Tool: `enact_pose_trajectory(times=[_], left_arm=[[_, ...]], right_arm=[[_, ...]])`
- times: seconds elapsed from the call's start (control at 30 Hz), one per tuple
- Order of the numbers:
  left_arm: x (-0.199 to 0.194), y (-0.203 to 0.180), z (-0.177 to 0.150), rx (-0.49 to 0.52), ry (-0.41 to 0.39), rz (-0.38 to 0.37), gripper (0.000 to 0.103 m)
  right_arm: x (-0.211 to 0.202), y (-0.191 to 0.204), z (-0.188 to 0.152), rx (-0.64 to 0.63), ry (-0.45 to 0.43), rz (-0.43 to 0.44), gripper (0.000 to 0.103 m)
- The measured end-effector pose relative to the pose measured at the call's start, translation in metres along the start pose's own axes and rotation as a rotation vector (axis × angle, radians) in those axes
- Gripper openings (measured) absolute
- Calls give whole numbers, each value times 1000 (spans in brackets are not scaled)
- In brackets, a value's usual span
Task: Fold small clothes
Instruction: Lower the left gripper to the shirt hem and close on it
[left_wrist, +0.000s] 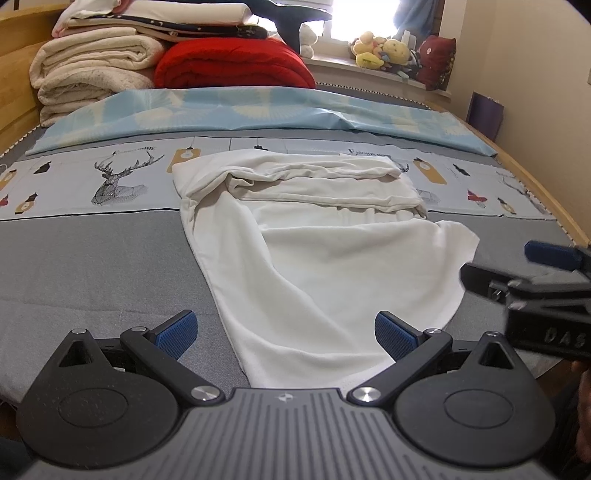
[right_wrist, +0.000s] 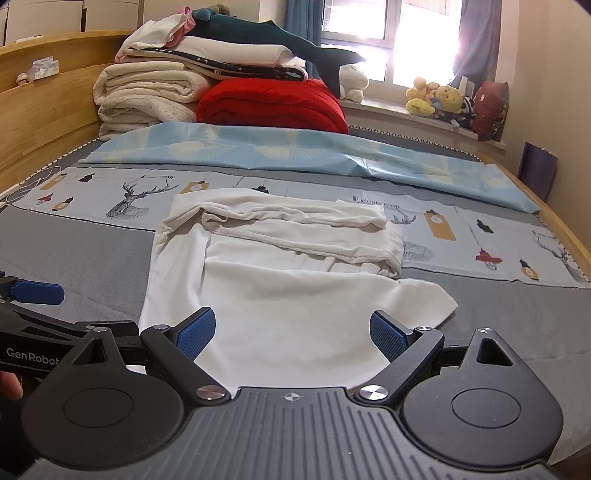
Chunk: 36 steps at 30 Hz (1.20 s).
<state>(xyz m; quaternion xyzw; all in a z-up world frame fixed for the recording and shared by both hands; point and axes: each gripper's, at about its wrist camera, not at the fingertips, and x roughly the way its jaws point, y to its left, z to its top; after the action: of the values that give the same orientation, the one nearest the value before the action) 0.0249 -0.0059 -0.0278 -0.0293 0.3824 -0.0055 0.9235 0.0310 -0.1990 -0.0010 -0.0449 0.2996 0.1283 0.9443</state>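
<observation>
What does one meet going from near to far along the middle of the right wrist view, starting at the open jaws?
Right gripper → white garment with its folded far part → deer-print sheet → light blue patterned cloth → red blanket → window.

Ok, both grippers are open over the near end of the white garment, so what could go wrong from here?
1. The white garment has its far part folded loosely; pulling the near end could undo it.
2. The left gripper and right gripper are close together and might collide.
3. Its near edge curves unevenly, risking a crooked fold.
</observation>
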Motion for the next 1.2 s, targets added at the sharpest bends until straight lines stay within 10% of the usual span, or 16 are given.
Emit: enact_pose_trajectory(times=[0.23, 0.67, 0.93, 1.2], left_arm=[[30, 22, -2, -94, 108, -6, 76], [90, 29, -30, -92, 321, 37, 66], [98, 18, -40, 37, 339, 59, 6], [88, 43, -34, 52, 327, 166, 4]], right_arm=[[-2, -7, 2, 28, -20, -36, 68], [-4, -13, -2, 32, -14, -38, 66], [-1, -10, -5, 11, -7, -49, 66], [3, -9, -4, 18, -30, -81, 66]])
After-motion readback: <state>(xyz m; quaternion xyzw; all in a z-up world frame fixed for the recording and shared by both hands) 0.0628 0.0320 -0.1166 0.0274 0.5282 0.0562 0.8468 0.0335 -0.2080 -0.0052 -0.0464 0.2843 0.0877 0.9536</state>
